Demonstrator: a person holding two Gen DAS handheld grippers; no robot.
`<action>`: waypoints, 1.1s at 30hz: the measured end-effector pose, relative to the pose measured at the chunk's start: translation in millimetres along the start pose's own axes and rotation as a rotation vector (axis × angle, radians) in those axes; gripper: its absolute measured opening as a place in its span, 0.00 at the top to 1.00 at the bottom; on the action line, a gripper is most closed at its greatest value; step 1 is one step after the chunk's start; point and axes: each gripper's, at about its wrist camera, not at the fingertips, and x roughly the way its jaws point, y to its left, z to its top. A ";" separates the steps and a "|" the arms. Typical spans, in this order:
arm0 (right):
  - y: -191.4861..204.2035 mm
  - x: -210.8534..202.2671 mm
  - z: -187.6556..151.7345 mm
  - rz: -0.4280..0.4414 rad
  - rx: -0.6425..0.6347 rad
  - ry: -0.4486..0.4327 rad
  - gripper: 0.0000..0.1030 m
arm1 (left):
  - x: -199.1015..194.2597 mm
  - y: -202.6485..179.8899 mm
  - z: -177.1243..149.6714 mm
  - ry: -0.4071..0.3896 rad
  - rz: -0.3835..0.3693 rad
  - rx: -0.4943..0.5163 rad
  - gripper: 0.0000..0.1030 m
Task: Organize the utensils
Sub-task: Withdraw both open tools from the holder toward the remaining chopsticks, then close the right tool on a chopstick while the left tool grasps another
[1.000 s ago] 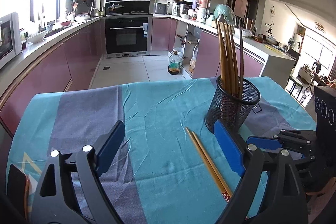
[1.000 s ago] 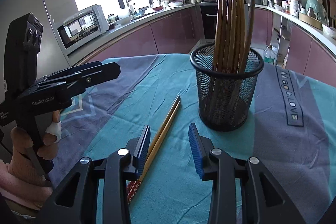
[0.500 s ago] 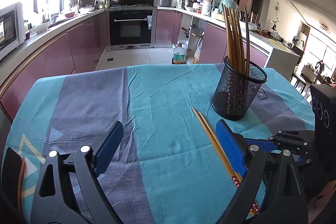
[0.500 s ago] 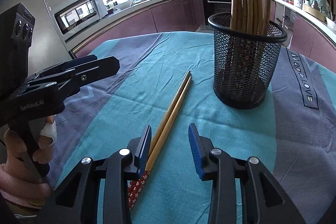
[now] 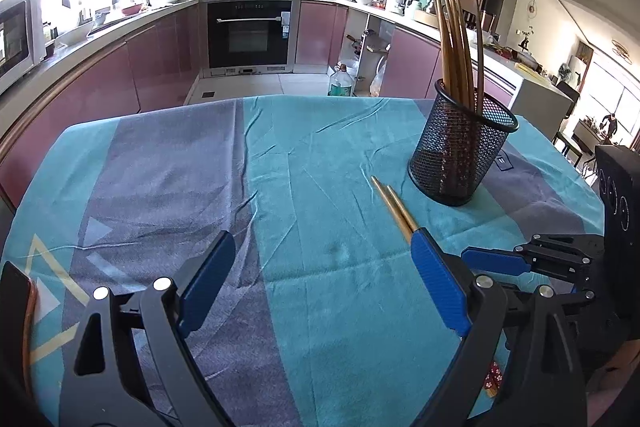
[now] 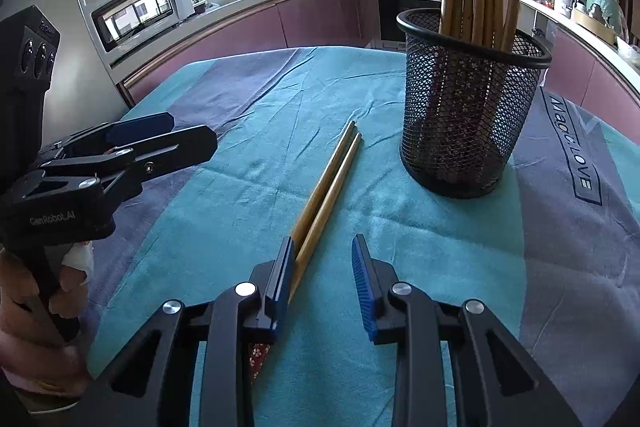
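A pair of wooden chopsticks (image 6: 326,187) with red patterned ends lies side by side on the teal and purple cloth, left of a black mesh holder (image 6: 468,115) that holds several more chopsticks upright. The pair (image 5: 394,207) and the holder (image 5: 460,151) also show in the left wrist view. My right gripper (image 6: 324,267) is open and empty, low over the cloth, its left finger right beside the near end of the pair. My left gripper (image 5: 324,267) is wide open and empty, further left, above the cloth.
The cloth-covered table (image 5: 160,187) ends at its far edge towards the kitchen floor. A dark flat object (image 5: 18,311) lies at the table's left edge. Counters, an oven (image 5: 250,27) and a microwave (image 6: 140,11) stand beyond.
Both grippers have pulled back and down from the holder. The right gripper now sits lower with the chopstick pair's near end at its left finger.
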 end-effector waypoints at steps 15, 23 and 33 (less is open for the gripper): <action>-23.1 -1.1 -0.4 0.007 0.036 0.022 0.82 | 27.9 -33.7 -10.4 0.114 -0.116 0.108 0.25; -33.9 -5.0 -3.8 0.023 0.044 0.019 0.82 | 48.2 -55.2 -17.9 0.186 -0.159 0.166 0.40; -38.7 -8.5 -6.7 0.035 0.047 0.012 0.80 | 50.3 -63.9 -22.9 0.204 -0.157 0.163 0.72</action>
